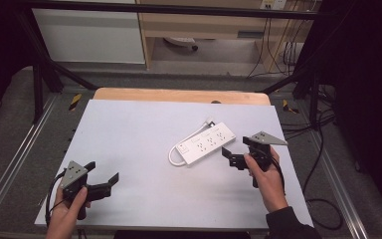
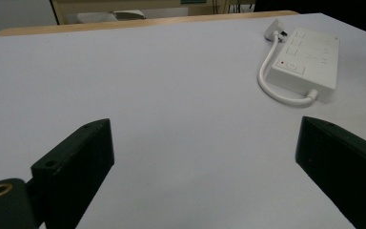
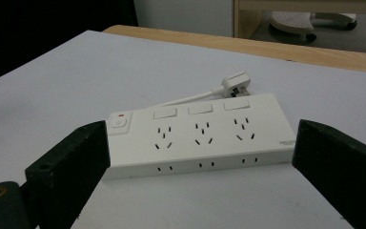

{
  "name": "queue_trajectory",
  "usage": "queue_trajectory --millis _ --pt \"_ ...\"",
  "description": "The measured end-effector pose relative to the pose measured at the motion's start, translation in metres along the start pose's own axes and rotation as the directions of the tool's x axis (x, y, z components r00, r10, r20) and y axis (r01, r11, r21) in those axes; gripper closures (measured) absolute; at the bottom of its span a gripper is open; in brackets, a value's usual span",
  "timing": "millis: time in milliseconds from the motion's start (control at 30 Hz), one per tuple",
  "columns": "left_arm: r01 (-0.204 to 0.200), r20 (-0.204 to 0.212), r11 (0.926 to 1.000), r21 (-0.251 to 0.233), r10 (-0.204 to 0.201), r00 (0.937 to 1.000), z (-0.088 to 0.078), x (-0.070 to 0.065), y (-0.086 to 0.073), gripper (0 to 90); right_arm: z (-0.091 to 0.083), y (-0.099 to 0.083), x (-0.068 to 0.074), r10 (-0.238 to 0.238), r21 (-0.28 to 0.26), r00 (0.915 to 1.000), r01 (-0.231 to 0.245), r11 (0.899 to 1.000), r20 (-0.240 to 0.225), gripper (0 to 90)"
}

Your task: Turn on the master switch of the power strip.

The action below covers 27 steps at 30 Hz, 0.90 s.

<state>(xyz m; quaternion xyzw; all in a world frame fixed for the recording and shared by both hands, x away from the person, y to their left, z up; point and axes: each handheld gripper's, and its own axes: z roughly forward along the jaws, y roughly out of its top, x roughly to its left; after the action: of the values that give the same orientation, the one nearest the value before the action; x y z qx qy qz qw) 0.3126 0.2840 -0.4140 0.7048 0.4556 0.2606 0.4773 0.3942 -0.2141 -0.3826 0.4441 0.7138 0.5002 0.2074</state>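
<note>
Overhead arrangement of a two-gripper rig at a white table (image 1: 129, 149). A white power strip (image 1: 206, 143) lies flat, right of centre toward the far side, with its short cable (image 1: 175, 155) looping off the near-left end and running behind the body to the plug (image 1: 210, 121) at the far edge. The right gripper (image 1: 239, 153), held just beside the strip's near-right end, has its jaws spread wide and holds nothing; in the right gripper view the strip (image 3: 198, 136) sits between and beyond the jaws, its long side facing them. The left gripper (image 1: 104, 181) rests well apart at the near-left corner, jaws likewise spread and empty. Probable hazards: the strip's broad body may exceed the jaw span, so a closing jaw could shove it across the smooth surface, and the stiff cable may drag or twist it during a lift.
</note>
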Motion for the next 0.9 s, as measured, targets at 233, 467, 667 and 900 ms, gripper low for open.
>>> queue_trajectory --millis 233,467,667,900 --pt "0.004 -0.001 1.0000 0.000 -0.004 1.0000 0.000 0.000 0.000 5.7 -0.013 -0.008 -0.009 0.007 -0.032 0.9998 -0.006 0.999 0.021 5.4" --pt "0.002 -0.003 1.0000 0.000 -0.002 1.0000 0.000 0.000 0.000 5.7 -0.024 -0.016 -0.019 0.016 -0.047 0.9988 -0.014 0.999 0.047 4.7" --pt "0.002 -0.002 1.0000 0.001 -0.002 1.0000 0.000 0.001 0.000 5.7 -0.033 -0.024 -0.028 0.018 -0.052 0.9973 -0.015 0.999 0.071 4.5" --pt "0.003 -0.002 1.0000 0.002 -0.003 1.0000 0.000 0.001 0.000 5.7 -0.044 -0.035 -0.035 0.032 -0.047 0.9957 -0.028 0.999 0.087 4.6"
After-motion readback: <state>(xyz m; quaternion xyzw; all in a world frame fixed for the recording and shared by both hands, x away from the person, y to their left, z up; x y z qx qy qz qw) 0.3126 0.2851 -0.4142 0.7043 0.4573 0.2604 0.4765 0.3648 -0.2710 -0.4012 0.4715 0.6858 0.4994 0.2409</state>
